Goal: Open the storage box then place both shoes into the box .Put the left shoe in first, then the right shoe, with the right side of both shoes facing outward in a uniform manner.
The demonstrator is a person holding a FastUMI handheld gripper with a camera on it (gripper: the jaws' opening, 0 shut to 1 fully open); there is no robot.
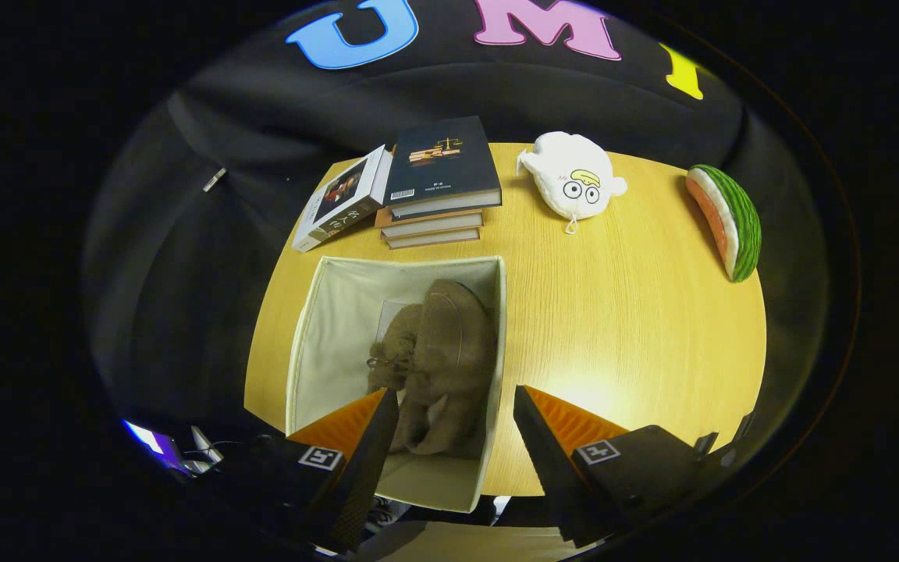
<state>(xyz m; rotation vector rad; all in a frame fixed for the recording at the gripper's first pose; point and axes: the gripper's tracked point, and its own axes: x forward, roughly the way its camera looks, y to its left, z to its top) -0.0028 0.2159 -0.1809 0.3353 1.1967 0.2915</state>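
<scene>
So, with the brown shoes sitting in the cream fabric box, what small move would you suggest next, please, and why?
Probably lift the gripper straight up and away. Its fingers are open and hold nothing, and both brown suede shoes already lie inside the open cream fabric storage box on the wooden table. I cannot tell which sides face outward.

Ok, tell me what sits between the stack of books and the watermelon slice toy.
In the gripper view, a white plush toy lies on the table between the stack of books and the watermelon slice toy. The gripper is open above the storage box.
</scene>
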